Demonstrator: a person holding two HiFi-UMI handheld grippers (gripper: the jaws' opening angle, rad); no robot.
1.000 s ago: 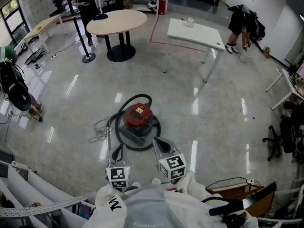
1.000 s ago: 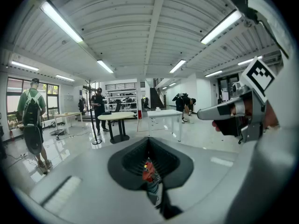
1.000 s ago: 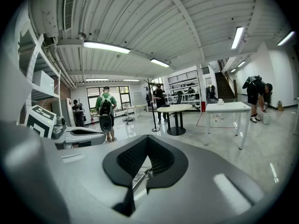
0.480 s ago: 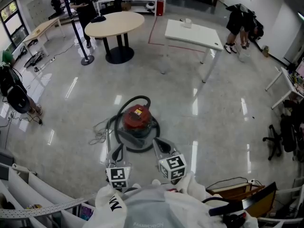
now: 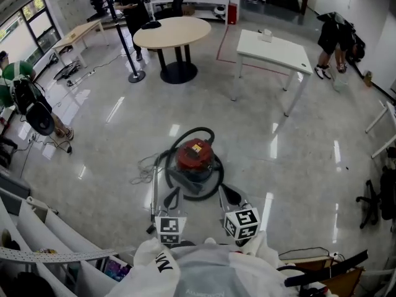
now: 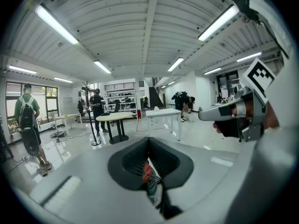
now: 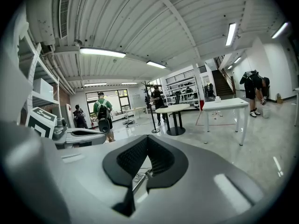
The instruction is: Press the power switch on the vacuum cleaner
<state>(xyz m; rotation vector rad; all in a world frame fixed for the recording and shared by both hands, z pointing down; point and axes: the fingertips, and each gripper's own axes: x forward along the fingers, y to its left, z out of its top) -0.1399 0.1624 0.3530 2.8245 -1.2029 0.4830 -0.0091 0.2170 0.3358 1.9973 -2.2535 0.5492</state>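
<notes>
On the polished grey floor [image 5: 297, 166] sits the vacuum cleaner [image 5: 195, 156], a red drum on a dark base, with its black hose [image 5: 185, 133] looped around it. Well beyond the vacuum stand a round wooden table [image 5: 172, 33] and a white rectangular table [image 5: 272, 49]. A metal wand [image 5: 153, 190] lies along the vacuum's left side, next to a loose tangle of cable [image 5: 145, 164]. On the vacuum's near side, above it and not touching it, the person holds both tools pointed at it. The left gripper [image 5: 171, 199] has its jaws closed on nothing, and so does the right gripper [image 5: 230, 194], a little to the vacuum's right. I'd say this is the approach and the press has not begun. From here I cannot pick out the power switch on the drum top, only a yellow label [image 5: 197, 147]. The next move probably calls for lowering one closed tip onto the lid, finding the switch and pushing straight down without tipping the drum.
</notes>
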